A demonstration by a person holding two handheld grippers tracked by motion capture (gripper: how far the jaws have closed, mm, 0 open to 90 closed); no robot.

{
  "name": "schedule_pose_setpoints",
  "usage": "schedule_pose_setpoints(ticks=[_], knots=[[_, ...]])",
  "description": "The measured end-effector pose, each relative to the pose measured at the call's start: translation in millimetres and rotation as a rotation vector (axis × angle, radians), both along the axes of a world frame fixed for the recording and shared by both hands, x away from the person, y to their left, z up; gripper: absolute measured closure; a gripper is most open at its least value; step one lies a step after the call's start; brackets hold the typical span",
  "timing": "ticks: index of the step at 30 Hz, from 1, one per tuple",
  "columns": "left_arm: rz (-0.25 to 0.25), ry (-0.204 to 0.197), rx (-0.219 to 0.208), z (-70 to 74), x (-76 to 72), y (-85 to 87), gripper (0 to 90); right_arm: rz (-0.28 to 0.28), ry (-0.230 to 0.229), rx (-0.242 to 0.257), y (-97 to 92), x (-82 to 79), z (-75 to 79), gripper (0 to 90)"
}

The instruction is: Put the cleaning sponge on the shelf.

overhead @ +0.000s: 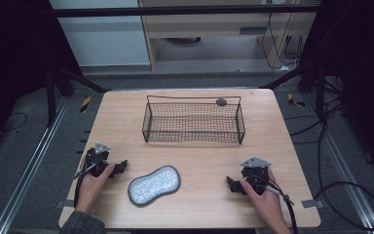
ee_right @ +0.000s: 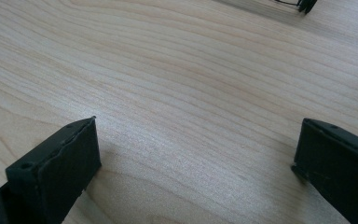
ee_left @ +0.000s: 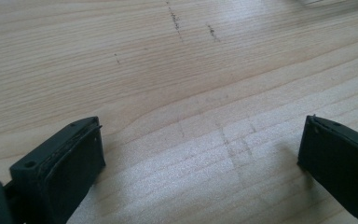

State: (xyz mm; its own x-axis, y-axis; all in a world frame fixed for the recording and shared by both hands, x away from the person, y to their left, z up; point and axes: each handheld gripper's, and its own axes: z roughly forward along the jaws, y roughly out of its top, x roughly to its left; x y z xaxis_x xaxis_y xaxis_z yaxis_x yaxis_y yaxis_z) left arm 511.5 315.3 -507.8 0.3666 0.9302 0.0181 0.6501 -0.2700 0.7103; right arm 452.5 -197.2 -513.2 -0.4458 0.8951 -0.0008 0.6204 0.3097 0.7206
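Observation:
A black wire basket stands on the far middle of the wooden table, with a small dark round thing at its back rim. A grey peanut-shaped sponge pad lies flat near the front, between my two grippers. My left gripper rests on the table at the front left, held by a hand, just left of the pad. My right gripper rests at the front right. In each gripper view the jaws stand wide apart over bare wood, left gripper and right gripper, with nothing between them.
Table edges lie close behind both hands. Cables trail from the right gripper over the front right edge. Metal frame rails and dark floor with loose cables surround the table. A corner of the wire basket shows at the top of the right gripper view.

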Motion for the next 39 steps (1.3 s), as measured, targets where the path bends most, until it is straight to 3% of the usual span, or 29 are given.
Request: schedule_pose_setpoints(ticks=[10, 14, 17, 27, 30, 34, 39], knots=[[-0.044, -0.004, 0.021, 7.3, -2.7, -4.5, 2.6, 0.005, -0.004, 0.000, -0.2, -0.2, -0.2, 0.4], [-0.076, -0.010, 0.043, 16.7, -8.1, -11.1, 3.0, 0.003, -0.003, 0.001, 0.0, -0.5, -0.2, 0.4], [-0.133, -0.015, 0.055, 28.7, -14.9, -20.0, 3.1, 0.003, -0.003, 0.002, 0.0, -0.6, -0.2, 0.4], [-0.202, -0.033, 0.038, 50.1, -25.1, -40.7, 3.2, 0.006, -0.001, 0.000, -0.4, -0.8, 0.0, 0.4], [-0.243, -0.009, 0.033, 54.3, -29.2, -50.2, 3.3, 0.014, -0.002, 0.001, -1.2, -0.8, -0.2, 0.4], [-0.273, 0.019, 0.075, 57.1, -33.4, -55.5, 3.5, 0.018, -0.002, -0.002, -1.9, -1.1, -0.2, 0.4], [-0.313, 0.064, 0.082, 62.1, -39.4, -60.3, 3.2, 0.017, -0.003, -0.003, -2.0, -1.3, -0.2, 0.4]])
